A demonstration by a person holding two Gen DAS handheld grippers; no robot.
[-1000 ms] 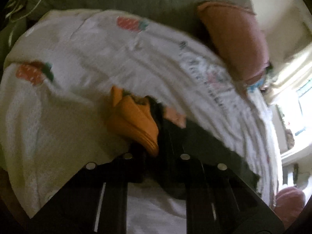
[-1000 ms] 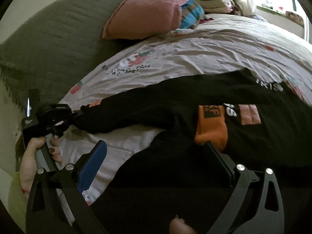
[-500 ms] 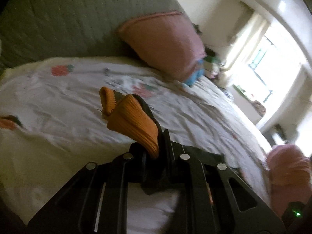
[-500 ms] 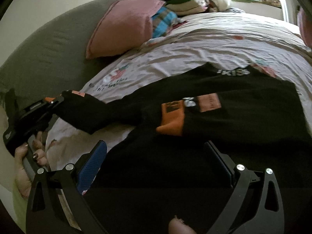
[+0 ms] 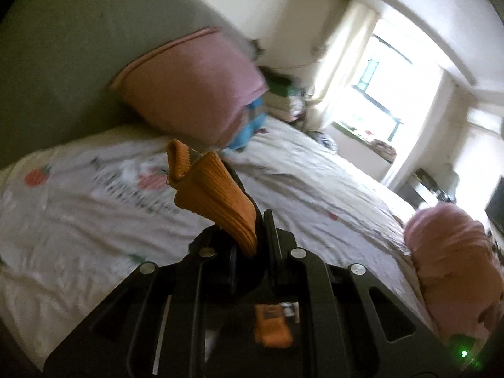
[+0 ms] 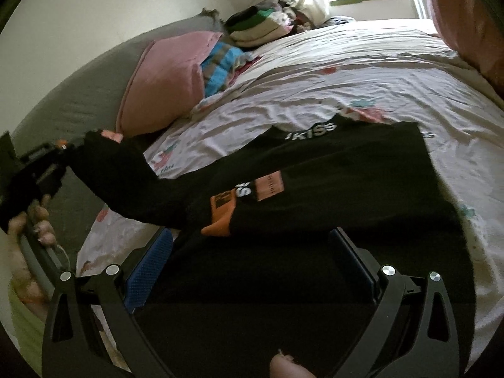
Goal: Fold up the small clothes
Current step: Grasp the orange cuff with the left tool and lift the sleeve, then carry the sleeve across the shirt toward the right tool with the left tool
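Observation:
A black sweatshirt with orange cuffs and white lettering lies on the bed. My left gripper is shut on one sleeve's orange cuff and holds it lifted above the sheet. In the right wrist view the left gripper is at the far left, with the black sleeve stretched from it to the body. The other orange cuff lies across the sweatshirt's middle. My right gripper is open, fingers spread over the near black fabric, holding nothing.
The bed sheet is white with strawberry prints. A pink pillow leans on the grey headboard. Folded clothes are stacked at the far end. A second pink cushion lies at the right. A bright window is beyond.
My left gripper has lifted the cuff up off the sheet and swung toward the pillow and window. The sleeve now hangs stretched in the air. The right gripper stayed open over the sweatshirt.

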